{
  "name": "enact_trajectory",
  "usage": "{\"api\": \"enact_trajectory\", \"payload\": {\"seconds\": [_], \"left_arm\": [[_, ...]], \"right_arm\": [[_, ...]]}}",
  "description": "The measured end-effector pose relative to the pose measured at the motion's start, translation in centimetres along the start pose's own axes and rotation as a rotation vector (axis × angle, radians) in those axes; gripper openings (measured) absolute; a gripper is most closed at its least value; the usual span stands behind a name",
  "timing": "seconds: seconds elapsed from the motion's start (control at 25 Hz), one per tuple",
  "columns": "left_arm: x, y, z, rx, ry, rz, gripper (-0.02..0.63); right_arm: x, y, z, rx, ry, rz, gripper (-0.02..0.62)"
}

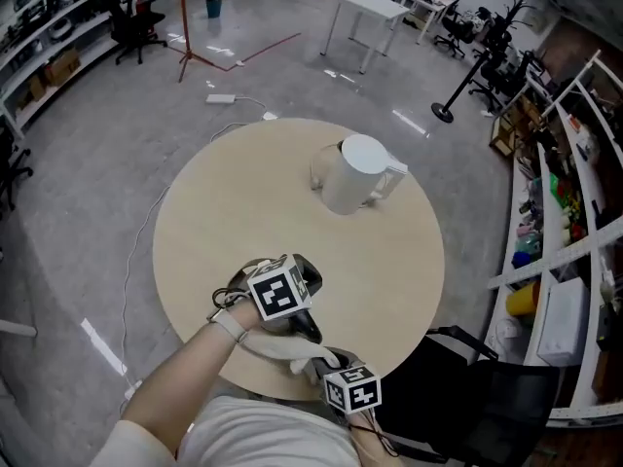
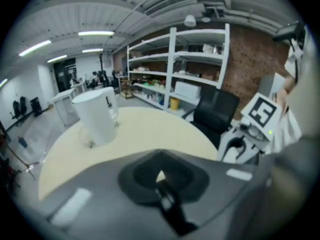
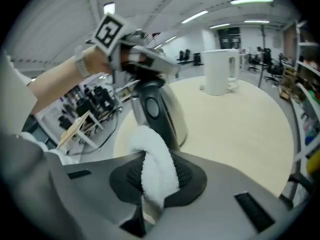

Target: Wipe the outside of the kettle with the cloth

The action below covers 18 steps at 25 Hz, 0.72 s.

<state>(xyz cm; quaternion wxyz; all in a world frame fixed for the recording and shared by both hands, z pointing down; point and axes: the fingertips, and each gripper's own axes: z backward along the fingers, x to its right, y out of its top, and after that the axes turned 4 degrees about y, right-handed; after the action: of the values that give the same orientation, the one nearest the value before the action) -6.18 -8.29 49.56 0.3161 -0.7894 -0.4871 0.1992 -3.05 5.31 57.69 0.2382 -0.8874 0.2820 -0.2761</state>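
Note:
The white kettle [image 1: 354,174] stands upright on the round beige table [image 1: 214,232], right of centre toward the far side; it also shows as the kettle [image 2: 97,117] and the kettle [image 3: 220,72]. My left gripper [image 1: 304,278] hovers over the near part of the table, pointing at the kettle; this left gripper [image 2: 160,176] is shut with nothing between its jaws. My right gripper [image 1: 319,360] is at the table's near edge, shut on a white fluffy cloth [image 1: 284,343]. The cloth [image 3: 152,159] arches up out of the right gripper [image 3: 154,186], just behind the left gripper [image 3: 150,104].
A black office chair [image 1: 482,397] stands by the table's near right edge. Shelving [image 1: 574,212] with boxes runs along the right wall. A white cable [image 1: 146,232] trails over the floor at left. A small white table [image 1: 375,10] stands far back.

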Motion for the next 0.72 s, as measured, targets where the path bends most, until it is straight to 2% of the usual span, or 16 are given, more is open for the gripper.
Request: {"api": "enact_trajectory", "payload": {"seconds": [0.08,0.16,0.2,0.24,0.32,0.4,0.48,0.56,0.6,0.64,0.72], "left_arm": [[0.3,-1.0,0.4,-0.040,0.027,0.028,-0.003],[0.6,-1.7,1.4,-0.025,0.050,0.125,-0.003],[0.7,-2.0,1.9,-0.005,0.062,0.180,-0.003],[0.8,-2.3,2.3,0.015,0.075,0.220,-0.003],[1.2,-2.7,2.7,0.038,0.108,0.255,-0.003],[1.8,-3.0,3.0,0.045,0.131,0.268,-0.003],[2.3,-3.2,3.1,0.045,0.148,0.275,-0.003],[2.2,-3.4,3.3,0.048,0.181,0.272,-0.005],[2.2,-3.5,3.3,0.049,0.195,0.268,-0.003],[2.1,-3.6,3.2,0.049,0.202,0.265,-0.003],[2.1,-3.6,3.1,0.049,0.207,0.261,-0.003]], "right_arm": [[3.5,0.4,-0.4,0.085,-0.064,-0.140,0.046],[5.8,1.4,-0.2,0.170,-0.094,-0.251,0.046],[5.8,2.7,0.7,0.228,-0.096,-0.260,0.046],[4.8,4.7,2.2,0.309,-0.081,-0.223,0.046],[1.2,9.7,5.6,0.504,-0.003,-0.078,0.046],[-2.0,13.5,6.6,0.620,0.096,0.015,0.046],[-2.4,15.0,4.2,0.570,0.116,0.035,0.046],[0.4,15.0,1.5,0.469,0.026,0.031,0.046],[2.7,14.5,0.8,0.445,-0.016,-0.012,0.046],[5.3,13.8,0.2,0.443,-0.041,-0.106,0.046],[10.7,10.8,-1.5,0.425,-0.069,-0.355,0.046]]}}
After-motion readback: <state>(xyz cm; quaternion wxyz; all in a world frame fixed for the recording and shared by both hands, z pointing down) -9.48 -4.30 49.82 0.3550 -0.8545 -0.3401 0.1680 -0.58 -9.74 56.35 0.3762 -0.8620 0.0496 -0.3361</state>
